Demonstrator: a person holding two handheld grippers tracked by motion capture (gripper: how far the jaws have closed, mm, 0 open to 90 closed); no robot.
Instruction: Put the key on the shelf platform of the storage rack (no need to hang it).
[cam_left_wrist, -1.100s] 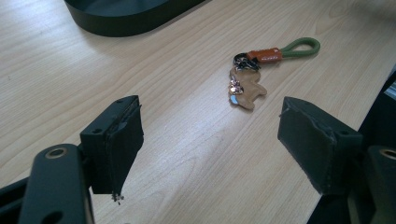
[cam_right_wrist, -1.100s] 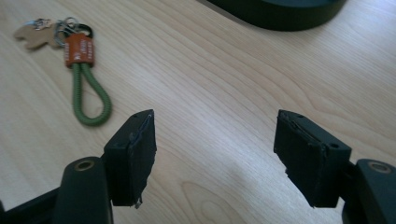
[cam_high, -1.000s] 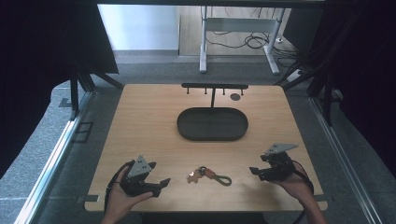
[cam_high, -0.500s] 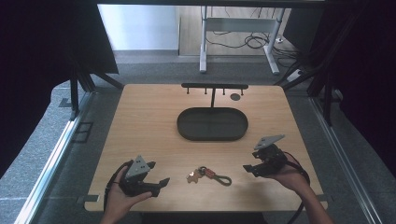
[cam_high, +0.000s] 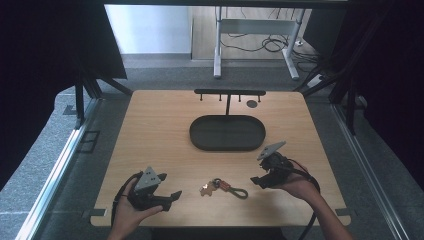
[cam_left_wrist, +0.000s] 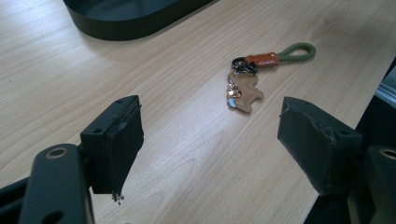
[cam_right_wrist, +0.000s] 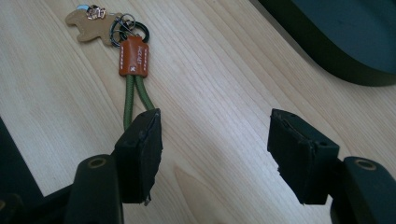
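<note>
Keyring between two grippers near the table's front edge

The keyring (cam_high: 223, 187) lies flat on bare table (cam_high: 150, 130), well clear of the oval tray (cam_high: 227, 133). The right gripper (cam_right_wrist: 212, 140), jaws just narrowed yet apart, nears its green loop; the left gripper (cam_left_wrist: 210, 144) gapes, empty.

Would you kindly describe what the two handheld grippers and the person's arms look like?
Both grippers are black. The left gripper and right gripper each carry a grey three-cornered plate on top and trail a black cable. In the gripper views, each ends in two blocky black jaws whose pads have slightly ragged edges, fixed on arms with round holes. The forearms are bare, with no sleeves visible.
</note>
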